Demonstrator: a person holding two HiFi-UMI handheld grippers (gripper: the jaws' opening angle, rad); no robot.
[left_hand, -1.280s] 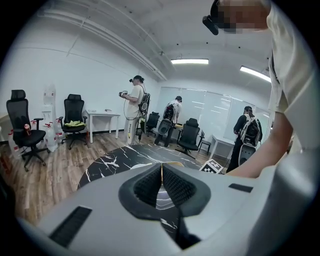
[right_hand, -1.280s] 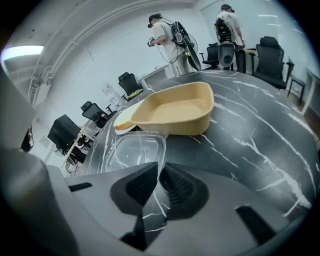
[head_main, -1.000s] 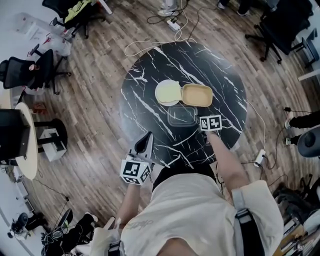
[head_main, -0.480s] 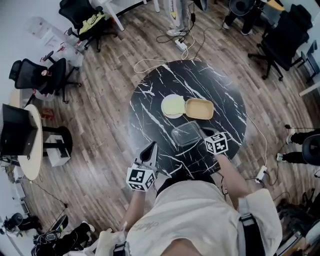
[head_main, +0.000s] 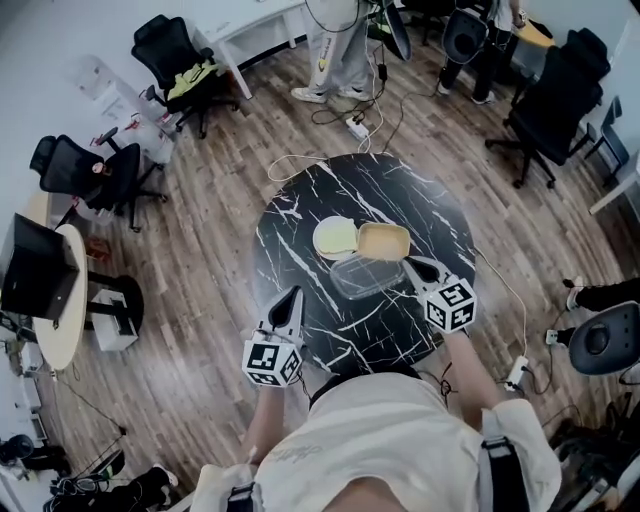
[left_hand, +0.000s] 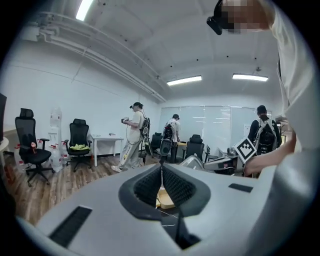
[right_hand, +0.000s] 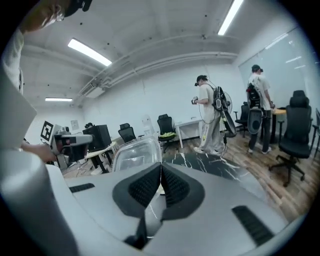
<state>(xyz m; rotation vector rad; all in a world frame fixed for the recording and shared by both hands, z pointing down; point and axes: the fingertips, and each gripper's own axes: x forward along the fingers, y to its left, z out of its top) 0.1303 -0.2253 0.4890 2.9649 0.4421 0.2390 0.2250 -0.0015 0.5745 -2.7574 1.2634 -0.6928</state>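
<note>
Right tongs (right_hand: 161, 173) clamping clear container (right_hand: 132, 154), left tongs (left_hand: 161, 173) closed

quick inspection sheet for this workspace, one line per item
surface: round black marble table, white-veined
job's things: clear container held by its rim; tan tub and white round lid side by side
clutter: nothing seen
grippers: left gripper fingers together, empty; right gripper shut on clear container
cables: white cable and power strip on floor beyond table
surroundings: wood floor, office chairs, people standing
</note>
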